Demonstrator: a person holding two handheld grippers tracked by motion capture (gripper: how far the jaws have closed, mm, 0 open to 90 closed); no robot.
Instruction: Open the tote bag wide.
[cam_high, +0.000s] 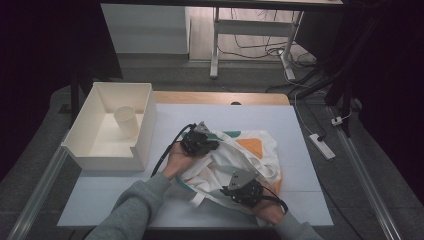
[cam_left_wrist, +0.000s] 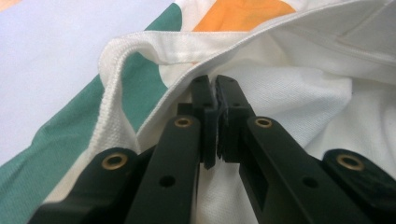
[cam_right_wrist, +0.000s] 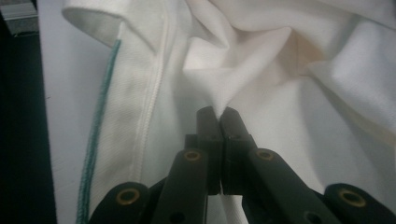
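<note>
Pinching both ways — left gripper (cam_high: 214, 145) and right gripper (cam_high: 227, 191) each clamp a fold of the cloth bag (cam_high: 260, 157) at centre frame — soft, limp, best held by hems.

Grey knit sleeves on both forearms, left gripper (cam_high: 199, 141) and right gripper (cam_high: 243, 190) both black, each topped by a grey three-cornered plate, black cable trailing from each, long black jaws with brass-coloured rivets
</note>
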